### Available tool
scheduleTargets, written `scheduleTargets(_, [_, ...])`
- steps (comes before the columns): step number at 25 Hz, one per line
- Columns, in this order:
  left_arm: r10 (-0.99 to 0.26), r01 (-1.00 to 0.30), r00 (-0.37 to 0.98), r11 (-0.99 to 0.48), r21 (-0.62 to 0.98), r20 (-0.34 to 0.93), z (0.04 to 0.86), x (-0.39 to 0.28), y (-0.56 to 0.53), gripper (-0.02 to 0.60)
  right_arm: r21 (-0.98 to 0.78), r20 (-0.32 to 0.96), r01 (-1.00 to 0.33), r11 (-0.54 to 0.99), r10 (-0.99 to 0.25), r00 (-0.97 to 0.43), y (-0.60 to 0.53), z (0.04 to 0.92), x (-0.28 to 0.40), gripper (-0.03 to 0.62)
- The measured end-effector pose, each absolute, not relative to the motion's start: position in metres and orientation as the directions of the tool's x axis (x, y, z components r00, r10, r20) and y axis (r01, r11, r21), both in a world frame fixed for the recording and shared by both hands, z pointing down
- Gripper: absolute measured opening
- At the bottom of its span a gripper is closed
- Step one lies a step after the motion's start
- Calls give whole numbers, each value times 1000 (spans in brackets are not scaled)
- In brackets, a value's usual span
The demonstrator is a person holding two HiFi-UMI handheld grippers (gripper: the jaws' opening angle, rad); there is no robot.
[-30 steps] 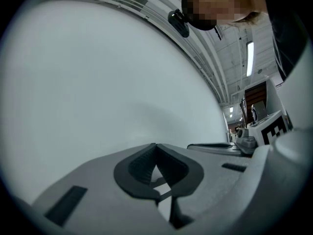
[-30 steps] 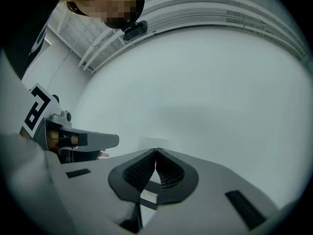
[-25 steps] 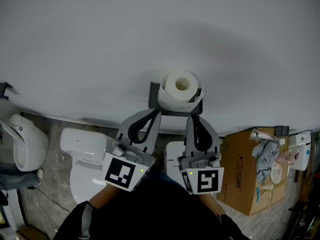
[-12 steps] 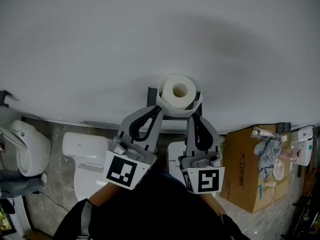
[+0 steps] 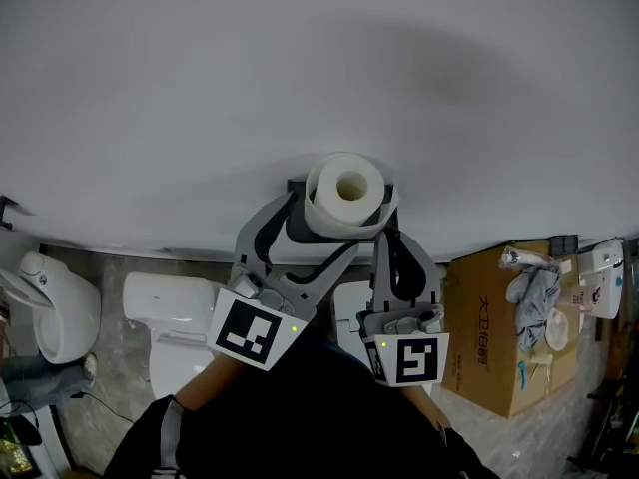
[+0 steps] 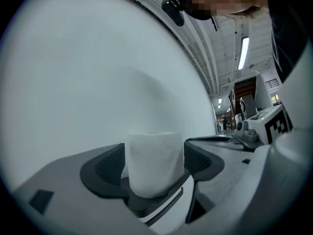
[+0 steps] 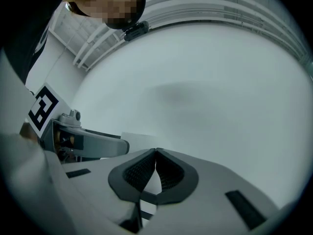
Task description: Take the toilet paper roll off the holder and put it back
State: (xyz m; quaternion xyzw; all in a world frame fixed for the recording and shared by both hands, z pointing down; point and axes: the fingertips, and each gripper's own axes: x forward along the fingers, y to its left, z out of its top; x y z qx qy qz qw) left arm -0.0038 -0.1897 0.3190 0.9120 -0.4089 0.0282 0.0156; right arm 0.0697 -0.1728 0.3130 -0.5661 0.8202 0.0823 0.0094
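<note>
Against the wall [image 5: 319,68], the toilet paper roll [image 5: 344,190] is seen on its holder [image 5: 300,218], flanked by the widely spread jaws of the left gripper [image 5: 318,226]. If they are closed off-centre, the soft roll could be crushed or jammed on the holder. A second earlier those jaws are shown shut at the roll's 7 o'clock; they have just been opening, while the right gripper [image 7: 155,153] is held pinched shut, empty, at 5 o'clock.

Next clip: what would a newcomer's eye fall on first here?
The white toilet paper roll stands out against the bare wall at the centre of the head view. The left gripper straddles it, its jaws having just been opening. Beside it the right gripper is shut and empty. A white toilet stands lower left.
</note>
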Motion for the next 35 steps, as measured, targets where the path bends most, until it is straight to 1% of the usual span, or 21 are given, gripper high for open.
scheduleTargets(4, [-736,-738,673,-675,-2,70,318,2,-195,402,127,-106,-932,340,-930,-353,-172,314,73,23])
scheduleTargets(12, [-735,-736,673,-676,-25,83,318,9,-207,443,130,-108,-934,334,-931,-348,-173,312,77,23])
scheduleTargets(14, [-729,-728,679,-684,-49,84,316,11,-208,448,131,-110,-934,333,-931,-347,-172,312,78,23])
scheduleTargets(17, [-728,-729,679,-684,-32,101,318,12,-211,449,128,-117,-937,325,-933,-340,-172,310,79,23])
scheduleTargets(21, [-713,-704,695,-701,-113,91,312,17,-215,451,109,-134,-943,315,-935,-328,-173,308,83,23])
scheduleTargets(26, [-706,-695,698,-708,-123,122,313,21,-219,451,94,-162,-948,304,-935,-316,-174,303,84,23])
scheduleTargets(35, [-684,-671,707,-729,-136,179,317,27,-225,451,100,-161,-948,303,-935,-316,-177,304,83,23])
